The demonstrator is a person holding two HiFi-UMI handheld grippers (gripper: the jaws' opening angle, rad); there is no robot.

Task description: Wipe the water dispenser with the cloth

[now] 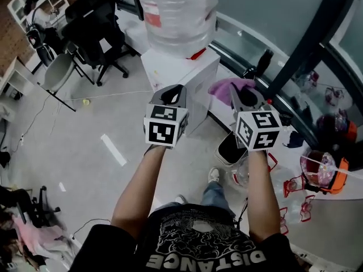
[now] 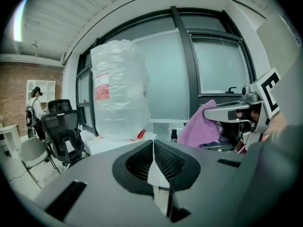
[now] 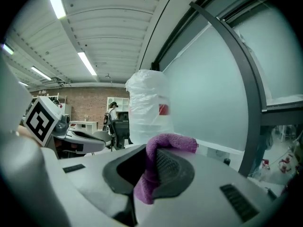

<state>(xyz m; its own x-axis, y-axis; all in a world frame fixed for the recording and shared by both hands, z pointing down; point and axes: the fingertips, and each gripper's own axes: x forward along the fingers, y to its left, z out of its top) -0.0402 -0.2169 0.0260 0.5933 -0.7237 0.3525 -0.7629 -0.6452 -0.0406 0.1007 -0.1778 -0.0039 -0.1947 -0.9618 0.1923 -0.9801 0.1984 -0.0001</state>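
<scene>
A white water dispenser (image 1: 181,72) with a wrapped clear bottle (image 1: 178,16) on top stands by the window; the bottle (image 2: 118,91) also shows in the left gripper view and as the bottle (image 3: 147,108) in the right gripper view. My right gripper (image 1: 245,97) is shut on a purple cloth (image 3: 156,169), held just right of the dispenser's top; the cloth (image 1: 227,85) drapes over the jaws. My left gripper (image 1: 173,95) hangs in front of the dispenser, jaws pressed together with nothing between them. From the left gripper view the cloth (image 2: 203,126) sits at the right.
Black office chairs (image 1: 91,27) stand left of the dispenser, with a grey chair (image 1: 57,72) nearer. A small bin (image 1: 232,149) sits on the floor by my right foot. Window frame (image 1: 306,44) and clutter run along the right. A person (image 3: 112,110) stands far back.
</scene>
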